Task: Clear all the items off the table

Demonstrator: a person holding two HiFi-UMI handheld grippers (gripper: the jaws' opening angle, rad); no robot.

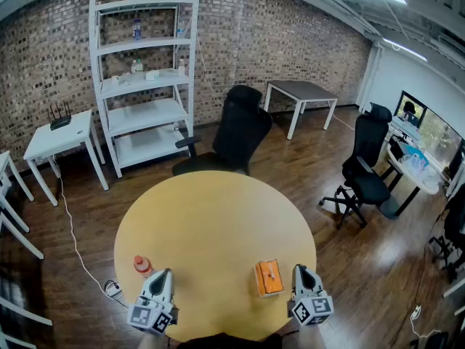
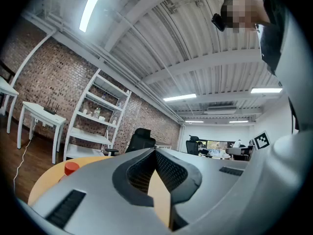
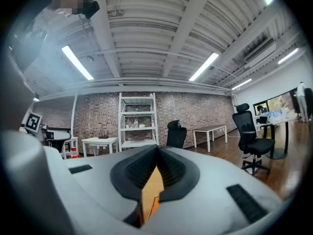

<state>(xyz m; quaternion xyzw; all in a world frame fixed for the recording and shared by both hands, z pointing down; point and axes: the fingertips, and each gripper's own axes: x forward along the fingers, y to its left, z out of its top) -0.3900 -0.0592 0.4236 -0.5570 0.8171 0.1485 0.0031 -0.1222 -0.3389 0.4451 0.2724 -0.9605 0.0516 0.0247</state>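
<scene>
Since nothing is being carried yet, the clearing is only beginning: the orange-capped bottle (image 1: 142, 266) is standing on the table (image 1: 211, 217) just left of the left hand-held gripper (image 1: 165, 273), the orange box (image 1: 268, 278) is lying just left of the right hand-held gripper (image 1: 299, 269), and both are keeping their jaws pressed together, empty.

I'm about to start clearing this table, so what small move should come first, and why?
Probably open the right gripper: its jaws are shut and empty, and the orange box lies just beside it on the table.
</scene>
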